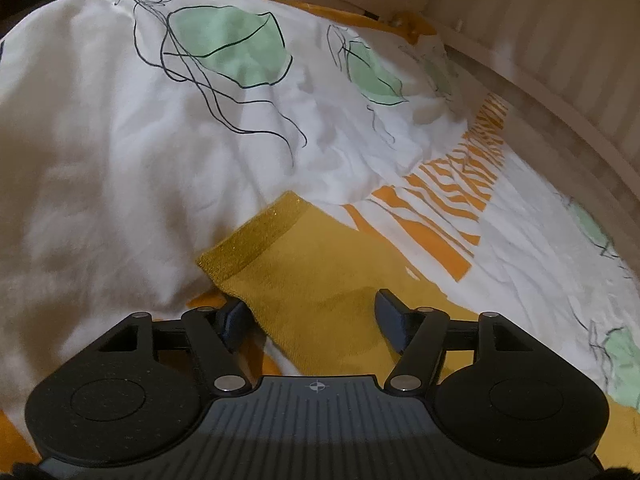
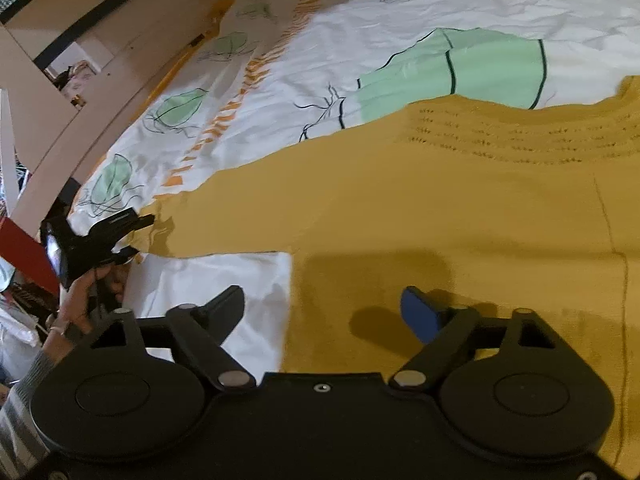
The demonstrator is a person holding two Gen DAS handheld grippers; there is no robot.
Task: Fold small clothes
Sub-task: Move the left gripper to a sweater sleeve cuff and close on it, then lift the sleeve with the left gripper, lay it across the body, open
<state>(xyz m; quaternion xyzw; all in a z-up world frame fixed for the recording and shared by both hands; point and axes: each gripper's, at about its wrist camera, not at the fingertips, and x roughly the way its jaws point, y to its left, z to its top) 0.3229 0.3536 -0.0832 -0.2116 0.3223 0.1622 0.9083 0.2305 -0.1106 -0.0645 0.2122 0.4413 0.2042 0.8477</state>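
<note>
A mustard-yellow knitted sweater [image 2: 440,200] lies flat on the bed, one sleeve stretched out to the left. In the left wrist view that sleeve [image 1: 304,264] ends in a glittery ribbed cuff [image 1: 248,240]. My left gripper [image 1: 314,316] is open and low over the sleeve, one finger on each side of it. The right wrist view shows the same left gripper [image 2: 140,236] at the sleeve's end, held by a hand [image 2: 80,300]. My right gripper [image 2: 324,308] is open just above the sweater's side edge below the armpit, nothing pinched.
The bed is covered by a white duvet [image 1: 120,160] printed with green jellyfish and orange stripes. A pale wooden bed frame [image 1: 560,92] runs along the far side. Wooden furniture [image 2: 100,80] and clutter stand beyond the bed's left edge.
</note>
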